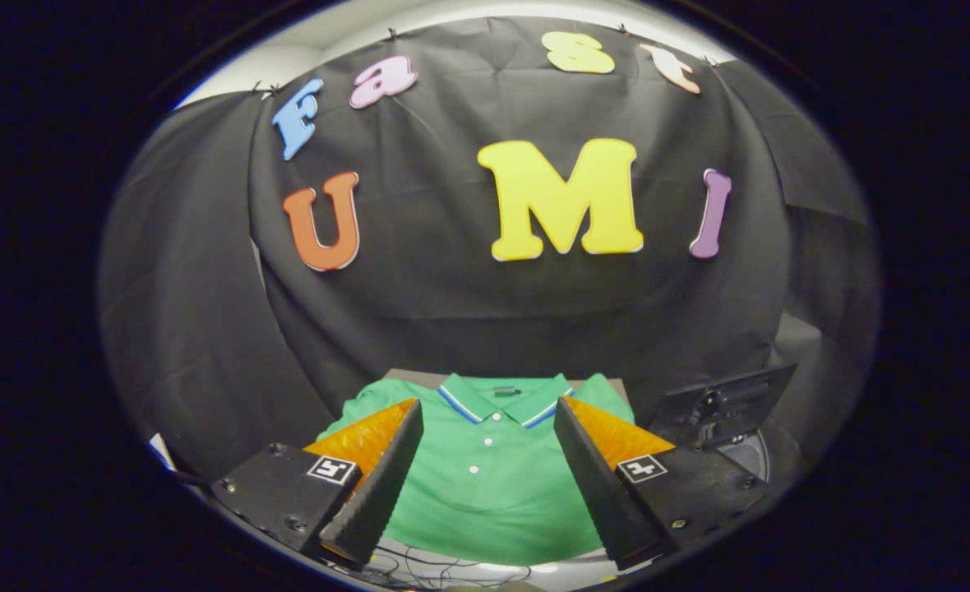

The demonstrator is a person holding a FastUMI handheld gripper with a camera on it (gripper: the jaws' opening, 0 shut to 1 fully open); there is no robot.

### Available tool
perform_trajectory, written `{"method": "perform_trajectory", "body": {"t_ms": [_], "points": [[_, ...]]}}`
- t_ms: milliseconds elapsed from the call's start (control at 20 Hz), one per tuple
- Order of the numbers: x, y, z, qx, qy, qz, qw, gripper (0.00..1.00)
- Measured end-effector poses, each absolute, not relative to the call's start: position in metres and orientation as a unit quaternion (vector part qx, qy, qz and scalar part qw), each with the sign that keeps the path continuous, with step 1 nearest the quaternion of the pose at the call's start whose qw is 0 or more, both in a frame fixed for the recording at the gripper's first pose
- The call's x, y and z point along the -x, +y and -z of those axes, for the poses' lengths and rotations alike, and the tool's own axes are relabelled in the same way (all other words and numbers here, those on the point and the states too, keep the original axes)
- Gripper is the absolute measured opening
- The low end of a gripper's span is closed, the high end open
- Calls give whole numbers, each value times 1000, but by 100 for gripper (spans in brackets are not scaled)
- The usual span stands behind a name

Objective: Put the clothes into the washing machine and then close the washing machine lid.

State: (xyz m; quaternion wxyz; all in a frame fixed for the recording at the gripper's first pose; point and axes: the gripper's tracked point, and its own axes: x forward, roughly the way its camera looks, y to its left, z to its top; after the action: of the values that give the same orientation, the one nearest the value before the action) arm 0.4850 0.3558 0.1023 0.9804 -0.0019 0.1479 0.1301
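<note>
Gripper view: the gripper (489,460) hovers with jaws wide and empty over the green polo shirt (489,485), spread flat on the surface at lower centre. The washing machine (723,415), lid raised, sits lower right. Grasping the shirt likely comes next: descend and pinch the fabric.

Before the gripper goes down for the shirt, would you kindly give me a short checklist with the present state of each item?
1. Gripper open wide enough: ok, the fingers stand well apart and hold nothing.
2. Green polo shirt in reach: ok, it lies flat between and beyond the fingers.
3. Shirt free of other things: ok, nothing rests on it.
4. Washing machine lid open: ok, it stands raised to the right of the shirt.
5. Drum opening free: cannot tell, little of it shows behind the right finger.
6. Loose cables near the shirt's front hem: not ok, they might snag.
</note>
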Motion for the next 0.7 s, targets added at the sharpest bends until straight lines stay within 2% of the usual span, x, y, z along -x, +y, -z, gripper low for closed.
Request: {"method": "perform_trajectory", "body": {"t_ms": [350, 700], "points": [[-529, 372, -27, 1, 260, -110, 959, 100], [-540, 370, 2, 32, 291, -58, 954, 100]]}}
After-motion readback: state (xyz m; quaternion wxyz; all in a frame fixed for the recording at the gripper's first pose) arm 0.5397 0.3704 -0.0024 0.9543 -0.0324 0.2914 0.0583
